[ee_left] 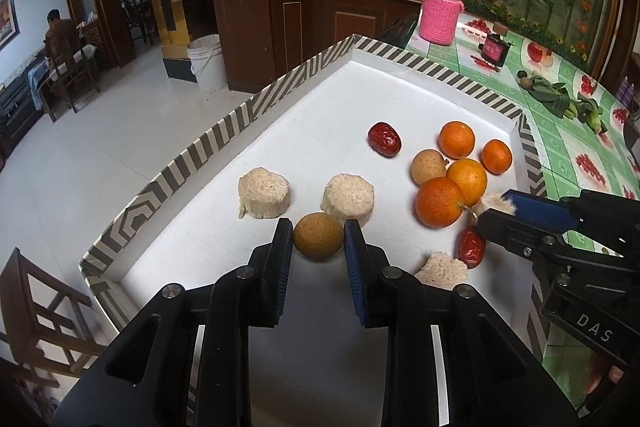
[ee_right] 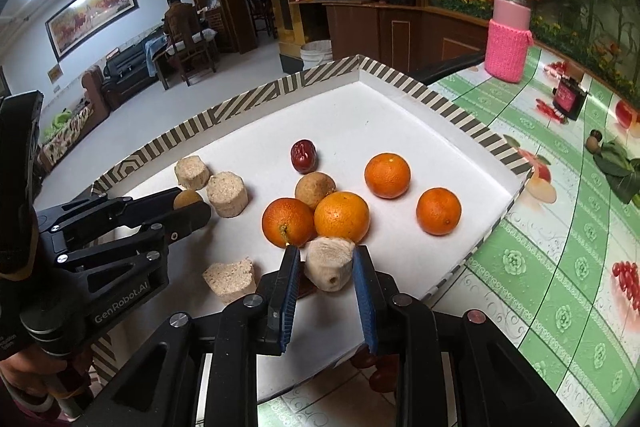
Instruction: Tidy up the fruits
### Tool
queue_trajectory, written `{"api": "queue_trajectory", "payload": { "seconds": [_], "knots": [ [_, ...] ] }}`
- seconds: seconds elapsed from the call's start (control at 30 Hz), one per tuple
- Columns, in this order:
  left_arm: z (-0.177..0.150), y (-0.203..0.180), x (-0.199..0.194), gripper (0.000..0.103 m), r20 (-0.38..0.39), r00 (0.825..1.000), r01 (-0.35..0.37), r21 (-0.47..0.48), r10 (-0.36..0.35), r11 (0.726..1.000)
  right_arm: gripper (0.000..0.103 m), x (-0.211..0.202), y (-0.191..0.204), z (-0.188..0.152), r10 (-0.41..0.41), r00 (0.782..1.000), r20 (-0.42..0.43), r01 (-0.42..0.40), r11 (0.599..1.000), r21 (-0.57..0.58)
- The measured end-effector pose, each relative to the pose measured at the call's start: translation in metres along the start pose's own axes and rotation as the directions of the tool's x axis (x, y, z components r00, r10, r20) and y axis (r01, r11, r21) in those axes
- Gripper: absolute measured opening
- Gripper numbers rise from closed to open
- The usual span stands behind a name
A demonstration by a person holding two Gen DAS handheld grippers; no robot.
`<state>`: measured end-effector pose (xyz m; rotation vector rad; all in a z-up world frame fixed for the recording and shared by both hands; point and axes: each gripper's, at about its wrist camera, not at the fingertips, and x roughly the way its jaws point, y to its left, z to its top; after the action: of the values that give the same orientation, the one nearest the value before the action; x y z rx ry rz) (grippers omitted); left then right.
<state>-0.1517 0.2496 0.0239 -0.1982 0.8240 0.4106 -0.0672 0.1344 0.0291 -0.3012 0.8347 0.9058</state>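
A white tray with a striped rim (ee_left: 224,131) (ee_right: 400,71) holds several oranges (ee_left: 440,201) (ee_right: 342,217), two brown round fruits, red dates (ee_left: 384,139) (ee_right: 304,155) and beige cut cylinders (ee_left: 264,191) (ee_right: 227,193). My left gripper (ee_left: 319,233) (ee_right: 192,207) is shut on a brown round fruit (ee_left: 319,235) (ee_right: 186,198) near the tray's front. My right gripper (ee_right: 326,261) (ee_left: 498,205) is shut on a beige cylinder piece (ee_right: 330,263) (ee_left: 496,203), next to the nearest orange. A second date (ee_left: 472,247) lies under it.
The tray stands on a green flowered tablecloth (ee_right: 560,287). A pink sleeved bottle (ee_left: 440,11) (ee_right: 508,39), a small dark box (ee_left: 496,47) and leafy greens (ee_left: 560,99) stand on the table's far side. Beyond the tray's left rim is open floor.
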Motion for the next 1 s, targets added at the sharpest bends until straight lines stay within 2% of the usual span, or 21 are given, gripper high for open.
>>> {"api": "queue_trajectory", "payload": {
  "seconds": [0.1,0.17,0.4,0.63,1.0],
  "knots": [
    [-0.001,0.000,-0.001,0.028,0.003,1.000,-0.008,-0.002,0.008,1.000,0.030,-0.002,0.000,-0.001,0.017,1.000,0.007,-0.017,1.000,0.013],
    [-0.002,0.000,-0.002,0.034,0.011,1.000,-0.018,-0.003,0.018,1.000,0.030,-0.006,0.000,-0.002,0.023,1.000,0.019,-0.023,1.000,0.018],
    [-0.001,-0.002,-0.019,0.034,0.072,0.997,-0.033,-0.002,0.033,0.999,0.030,-0.035,-0.001,-0.005,0.024,0.995,0.092,-0.028,0.999,0.044],
    [0.002,-0.009,-0.044,0.034,0.139,0.990,-0.033,-0.009,0.033,0.999,0.030,-0.066,-0.001,-0.011,-0.010,0.985,0.174,0.000,0.998,0.059],
    [0.000,-0.030,-0.077,0.034,0.237,0.971,-0.032,0.041,0.021,0.999,0.030,-0.090,-0.006,-0.025,-0.022,0.975,0.223,0.002,0.996,0.090]
  ]
}}
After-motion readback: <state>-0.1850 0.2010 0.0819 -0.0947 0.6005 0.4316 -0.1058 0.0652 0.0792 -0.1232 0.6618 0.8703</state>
